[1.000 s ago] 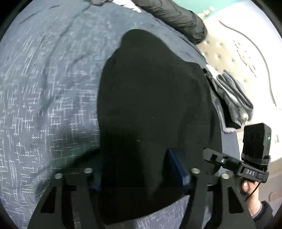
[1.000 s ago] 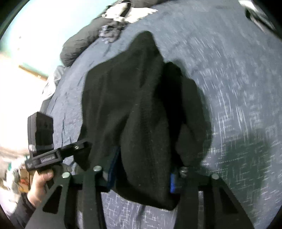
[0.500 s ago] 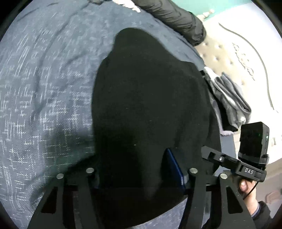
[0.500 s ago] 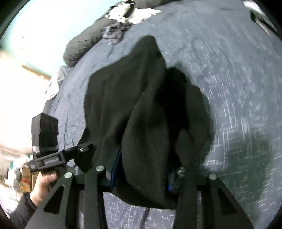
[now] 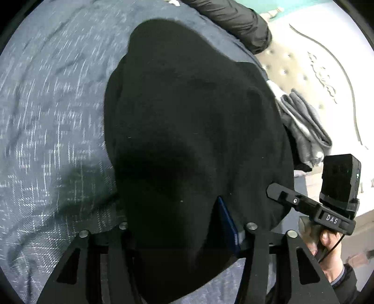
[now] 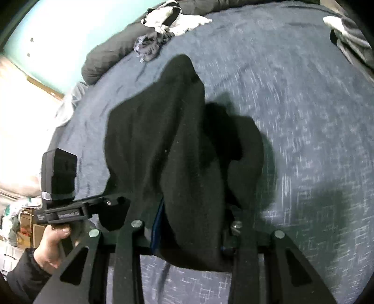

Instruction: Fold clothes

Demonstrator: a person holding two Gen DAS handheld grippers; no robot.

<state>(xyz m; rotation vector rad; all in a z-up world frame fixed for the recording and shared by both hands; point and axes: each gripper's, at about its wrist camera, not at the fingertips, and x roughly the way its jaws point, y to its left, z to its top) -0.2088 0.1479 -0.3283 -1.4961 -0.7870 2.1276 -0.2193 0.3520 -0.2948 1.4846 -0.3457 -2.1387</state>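
A black knit garment [image 5: 191, 121] hangs bunched over the blue-grey bedspread [image 5: 51, 112]. My left gripper [image 5: 184, 229] is shut on a thick fold of its near edge, and a blue pad [image 5: 228, 224] shows against the cloth. In the right wrist view the same garment [image 6: 168, 131] drapes forward in two lobes. My right gripper [image 6: 189, 224] is shut on another bunch of it. The two grippers stand close side by side. Each view shows the hand [image 5: 327, 247] that holds the other tool, and the cloth hides the fingertips.
Folded grey clothes [image 5: 303, 126] lie at the bed's right edge by a cream tufted headboard [image 5: 303, 60]. A dark padded jacket [image 5: 233, 21] lies at the far end. A white and grey clothes heap [image 6: 163, 30] and a striped garment [image 6: 350, 42] sit farther off.
Both hands have carried the black garment a short way across the bed. It looks a little nearer and larger now. Both grips are unchanged.
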